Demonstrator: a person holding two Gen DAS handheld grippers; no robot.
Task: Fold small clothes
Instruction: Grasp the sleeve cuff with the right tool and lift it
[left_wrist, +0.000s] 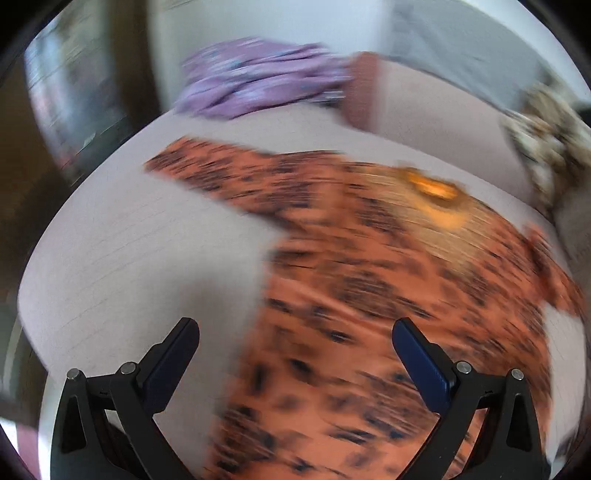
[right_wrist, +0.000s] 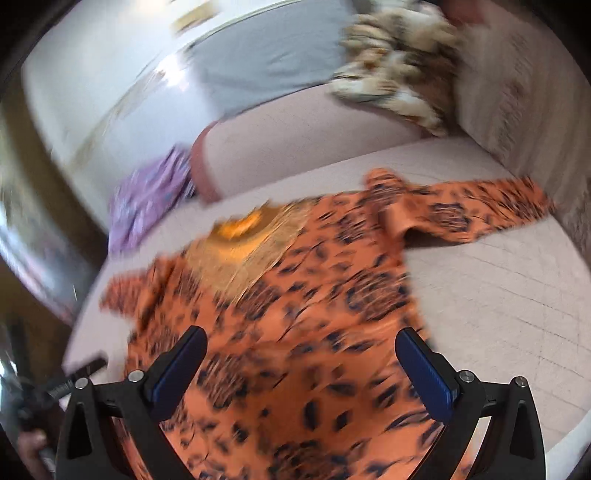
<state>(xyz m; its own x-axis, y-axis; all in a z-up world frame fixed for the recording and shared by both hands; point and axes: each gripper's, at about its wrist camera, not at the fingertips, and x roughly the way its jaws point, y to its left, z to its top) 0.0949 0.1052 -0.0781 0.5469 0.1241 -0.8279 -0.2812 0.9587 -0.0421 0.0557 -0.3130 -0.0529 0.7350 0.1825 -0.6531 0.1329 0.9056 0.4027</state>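
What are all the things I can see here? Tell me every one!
Spotted top: one, orange with dark spots and a tan patch at the neck, spread flat on the sofa seat, both sleeves out to the sides.
Purple cloth: one, lilac with a small print, bunched at the far edge of the seat.
Furry thing: one, cream and brown, too blurred to name, at the back corner.
Sofa: one, pale pinkish grey, under everything.
Left gripper: one, black with blue pads, open above the top's edge.
Right gripper: one, black with blue pads, open above the top's body.
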